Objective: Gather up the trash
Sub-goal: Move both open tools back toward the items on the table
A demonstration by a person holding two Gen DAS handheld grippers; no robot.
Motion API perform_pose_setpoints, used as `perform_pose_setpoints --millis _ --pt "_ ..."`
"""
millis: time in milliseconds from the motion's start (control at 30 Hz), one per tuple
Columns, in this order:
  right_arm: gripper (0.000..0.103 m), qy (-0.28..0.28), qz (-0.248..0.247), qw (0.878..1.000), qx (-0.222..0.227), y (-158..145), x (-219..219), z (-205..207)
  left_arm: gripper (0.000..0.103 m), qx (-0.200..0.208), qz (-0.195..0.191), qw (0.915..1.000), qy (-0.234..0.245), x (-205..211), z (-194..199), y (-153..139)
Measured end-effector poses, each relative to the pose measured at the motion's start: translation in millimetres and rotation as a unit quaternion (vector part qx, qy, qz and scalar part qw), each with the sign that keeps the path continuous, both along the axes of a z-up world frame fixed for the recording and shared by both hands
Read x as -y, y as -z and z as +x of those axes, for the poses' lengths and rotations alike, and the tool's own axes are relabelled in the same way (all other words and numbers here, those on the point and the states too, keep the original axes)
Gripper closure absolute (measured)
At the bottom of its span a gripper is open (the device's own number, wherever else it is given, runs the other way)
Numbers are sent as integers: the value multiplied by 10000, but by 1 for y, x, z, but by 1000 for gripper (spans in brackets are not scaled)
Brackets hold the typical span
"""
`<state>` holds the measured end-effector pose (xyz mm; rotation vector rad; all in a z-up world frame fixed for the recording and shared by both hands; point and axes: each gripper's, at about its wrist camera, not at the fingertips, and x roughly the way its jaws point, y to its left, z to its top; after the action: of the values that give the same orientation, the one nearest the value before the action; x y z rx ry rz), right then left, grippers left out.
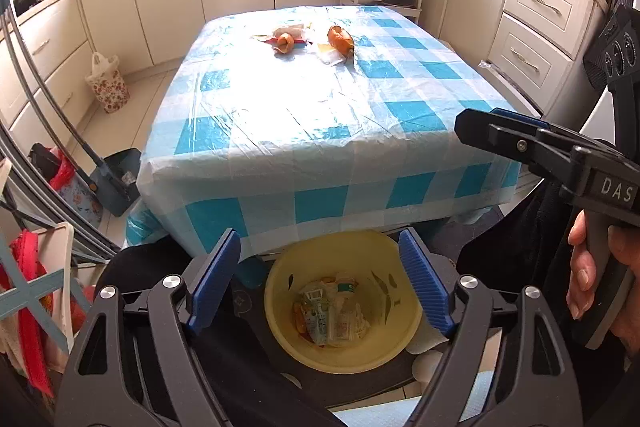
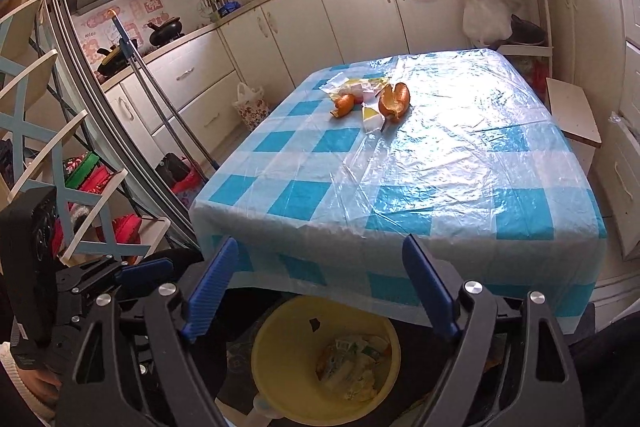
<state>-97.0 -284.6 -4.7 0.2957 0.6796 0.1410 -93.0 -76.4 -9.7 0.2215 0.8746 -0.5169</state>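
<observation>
While both grippers hang over the yellow bin (image 1: 344,301) below the near edge of the desk (image 1: 320,107), neither holds anything; the left gripper (image 1: 320,279) stands with its blue pads wide apart and only the bin showing between them, and the right gripper (image 2: 320,287) is spread just as wide and empty; wrappers and scraps already lie in the bin's bottom, so part of the job looks done; what remains sits well away at the far end of the desk: a small curl of orange peel (image 1: 285,43), a larger peel (image 1: 341,39) beside it, and some pale wrappers (image 1: 328,54) between and around them; the sensible next step is probably to reach across for that cluster; come at a peel from above with the jaws straddling it, close on its rim rather than pressing it flat, and avoid pinching the loose plastic tablecloth (image 1: 400,115), which looks thin and would likely drag up with the trash
</observation>
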Motion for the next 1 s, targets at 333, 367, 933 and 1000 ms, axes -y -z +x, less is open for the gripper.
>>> perform_pose_setpoints --millis 333,367,933,1000 --pt "22 -29 -54 10000 11 0 -3 0 22 123 31 9999 -46 -3 -1 -4" --pt "22 -29 -53 10000 17 0 -3 0 22 124 29 9999 -49 -3 -1 -4" --pt "22 -125 -4 9999 101 -12 -1 13 20 98 -58 9995 -307 -12 38 -6" --pt "22 -157 -35 9998 94 -15 1 21 20 115 -73 9994 -328 -10 47 -8"
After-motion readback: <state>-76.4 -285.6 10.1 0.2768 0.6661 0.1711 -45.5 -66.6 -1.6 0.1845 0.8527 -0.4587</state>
